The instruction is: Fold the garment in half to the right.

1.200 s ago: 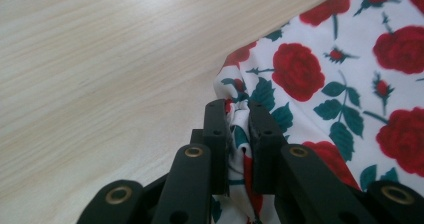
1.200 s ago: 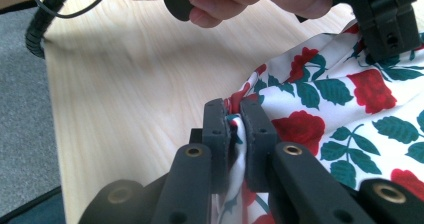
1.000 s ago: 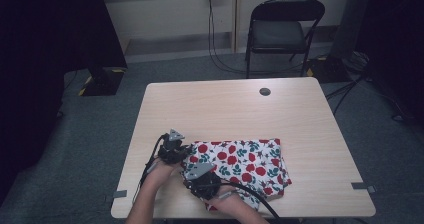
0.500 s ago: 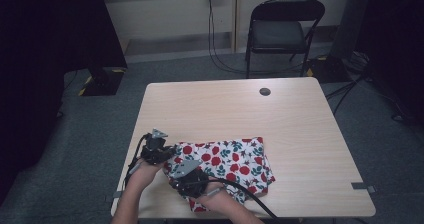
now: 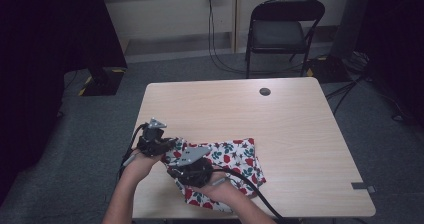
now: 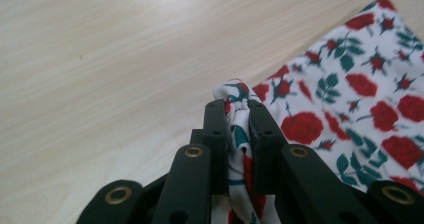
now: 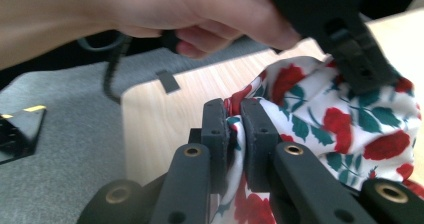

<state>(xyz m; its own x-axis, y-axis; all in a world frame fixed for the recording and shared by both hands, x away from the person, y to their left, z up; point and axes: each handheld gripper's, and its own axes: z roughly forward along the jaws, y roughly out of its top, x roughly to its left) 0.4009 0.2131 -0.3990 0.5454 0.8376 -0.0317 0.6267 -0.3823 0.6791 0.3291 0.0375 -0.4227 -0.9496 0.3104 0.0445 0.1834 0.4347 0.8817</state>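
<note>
High view: both grippers (image 5: pixel 167 145) (image 5: pixel 187 170) have lifted the cloth (image 5: pixel 235 159) higher.

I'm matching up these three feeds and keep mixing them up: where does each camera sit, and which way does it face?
High view: fixed above the person's side, looking forward and down on the table; forearms, left claw and right claw enter from below.
Left gripper view: rides the left claw, looking along its jaws, shut on the rose-print cloth.
Right gripper view: rides the right claw, facing the table's corner, the floor and the person's left hand.
Shared: all three show the cloth on the table.
</note>
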